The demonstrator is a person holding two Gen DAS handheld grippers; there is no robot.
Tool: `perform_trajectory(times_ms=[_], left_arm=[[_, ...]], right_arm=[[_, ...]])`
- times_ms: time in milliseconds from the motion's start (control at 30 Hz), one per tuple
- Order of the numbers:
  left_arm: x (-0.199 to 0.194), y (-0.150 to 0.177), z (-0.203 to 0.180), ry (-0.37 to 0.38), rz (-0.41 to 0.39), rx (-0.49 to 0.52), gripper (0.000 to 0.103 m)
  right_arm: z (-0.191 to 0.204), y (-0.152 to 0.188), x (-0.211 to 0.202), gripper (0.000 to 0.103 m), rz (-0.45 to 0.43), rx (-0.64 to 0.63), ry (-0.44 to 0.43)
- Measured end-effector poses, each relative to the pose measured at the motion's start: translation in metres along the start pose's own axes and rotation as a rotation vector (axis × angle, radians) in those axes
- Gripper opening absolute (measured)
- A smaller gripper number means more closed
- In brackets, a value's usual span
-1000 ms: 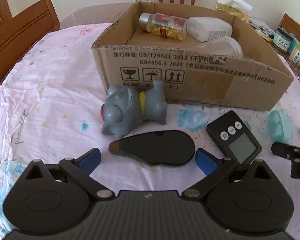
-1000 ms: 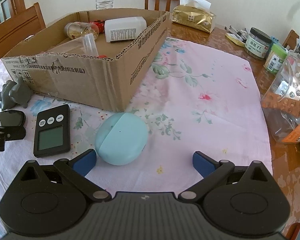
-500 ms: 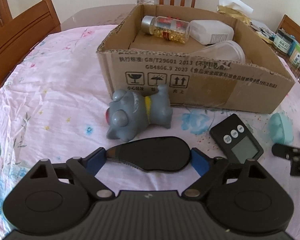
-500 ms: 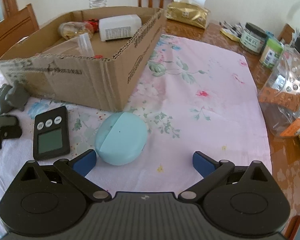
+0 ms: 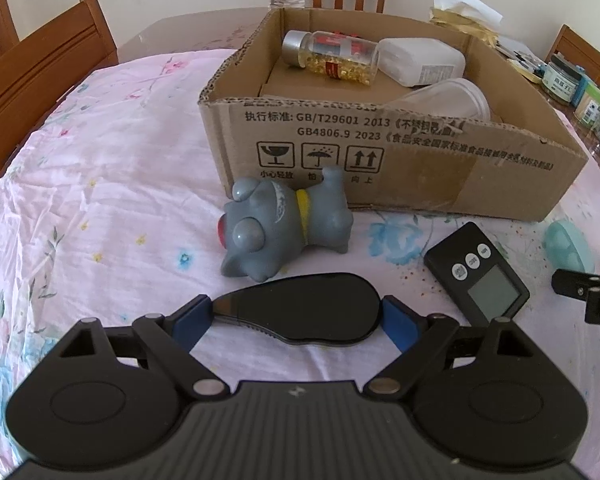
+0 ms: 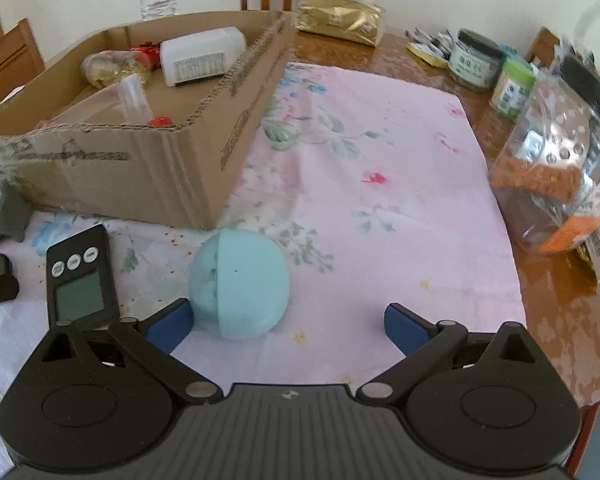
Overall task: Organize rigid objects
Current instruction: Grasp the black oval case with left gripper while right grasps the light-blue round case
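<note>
A flat black teardrop-shaped object point(image 5: 304, 307) lies on the pink tablecloth between the blue pads of my left gripper point(image 5: 296, 318), whose pads touch both its ends. A grey toy dog point(image 5: 284, 225) lies just beyond it, in front of the cardboard box point(image 5: 420, 168). A black digital timer point(image 5: 478, 276) lies to the right and also shows in the right wrist view point(image 6: 80, 276). My right gripper point(image 6: 286, 322) is open, with a light blue round case point(image 6: 240, 282) next to its left pad.
The box holds a pill bottle point(image 5: 332, 58), a white bottle point(image 5: 420, 62) and a clear plastic container point(image 5: 448, 98). Jars point(image 6: 476, 58) and snack bags point(image 6: 556, 164) crowd the table's right side. Wooden chairs point(image 5: 40, 76) stand around the table.
My left gripper moved forward over the black teardrop object and closed its pads onto both ends. My right gripper moved closer to the light blue case and stayed open.
</note>
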State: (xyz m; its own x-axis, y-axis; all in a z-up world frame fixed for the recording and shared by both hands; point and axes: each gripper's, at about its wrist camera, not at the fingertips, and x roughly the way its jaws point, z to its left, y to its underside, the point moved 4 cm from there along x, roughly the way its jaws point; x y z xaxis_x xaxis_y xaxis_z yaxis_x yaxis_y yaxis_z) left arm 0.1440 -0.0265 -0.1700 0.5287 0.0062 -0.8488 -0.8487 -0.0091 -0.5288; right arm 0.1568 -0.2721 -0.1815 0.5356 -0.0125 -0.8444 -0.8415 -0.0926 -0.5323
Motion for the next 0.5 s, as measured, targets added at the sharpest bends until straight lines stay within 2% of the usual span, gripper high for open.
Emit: perform_trajectory(times_ms=[133,367,500], left_arm=[[0.0,0.0,0.0,0.0,0.0,0.001,0.09],[0.001,-0.001,0.0,-0.002,0.0,-0.003,0.09],[0.002,-0.001,0.0,-0.013,-0.002,-0.019,0.09]], right_arm=[[0.016,-0.005,-0.002,0.082,-0.019,-0.063,-0.055],[0.024,-0.011,-0.001,0.076,-0.034,-0.114,-0.107],[0.021,-0.015,0.001,0.067,-0.032,-0.13,-0.118]])
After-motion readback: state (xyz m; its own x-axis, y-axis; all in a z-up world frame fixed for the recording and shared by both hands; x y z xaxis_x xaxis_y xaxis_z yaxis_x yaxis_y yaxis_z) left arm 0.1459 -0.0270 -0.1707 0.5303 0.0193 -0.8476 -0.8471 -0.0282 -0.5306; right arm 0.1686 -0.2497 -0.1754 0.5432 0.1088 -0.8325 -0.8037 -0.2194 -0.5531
